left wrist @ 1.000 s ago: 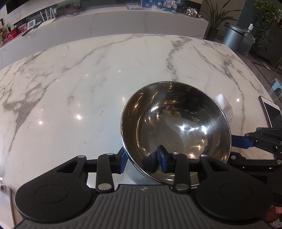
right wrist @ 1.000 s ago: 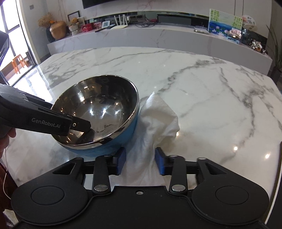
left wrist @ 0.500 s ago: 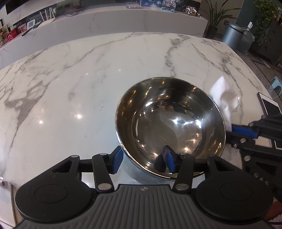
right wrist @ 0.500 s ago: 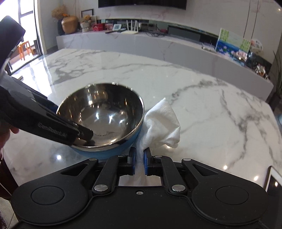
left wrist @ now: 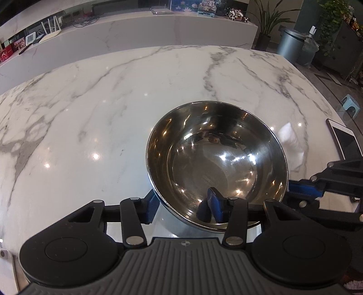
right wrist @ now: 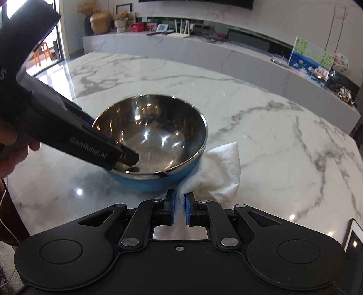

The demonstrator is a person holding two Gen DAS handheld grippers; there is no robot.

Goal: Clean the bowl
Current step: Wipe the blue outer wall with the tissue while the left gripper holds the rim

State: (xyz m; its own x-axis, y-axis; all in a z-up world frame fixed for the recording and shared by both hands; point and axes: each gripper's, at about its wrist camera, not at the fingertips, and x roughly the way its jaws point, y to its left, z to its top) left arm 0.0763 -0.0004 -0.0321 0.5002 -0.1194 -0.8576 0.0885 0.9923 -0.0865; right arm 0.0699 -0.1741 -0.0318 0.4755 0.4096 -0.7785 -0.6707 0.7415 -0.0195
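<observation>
Right tool (right wrist: 179, 205) pinches white cloth (right wrist: 217, 168) beside the bowl (right wrist: 158, 140).

A home, by the look of it — an open living and dining room. The marble table (right wrist: 261, 140) stands before a long low marble console (right wrist: 204, 52) that carries a white router (right wrist: 181, 31), small boxes, cables and a painted picture (right wrist: 310, 56). Potted plants (left wrist: 267, 20) and a metal pedal bin (left wrist: 291, 46) stand at the room's edge — a small blue stool (left wrist: 350, 105) sits on the floor near them.
</observation>
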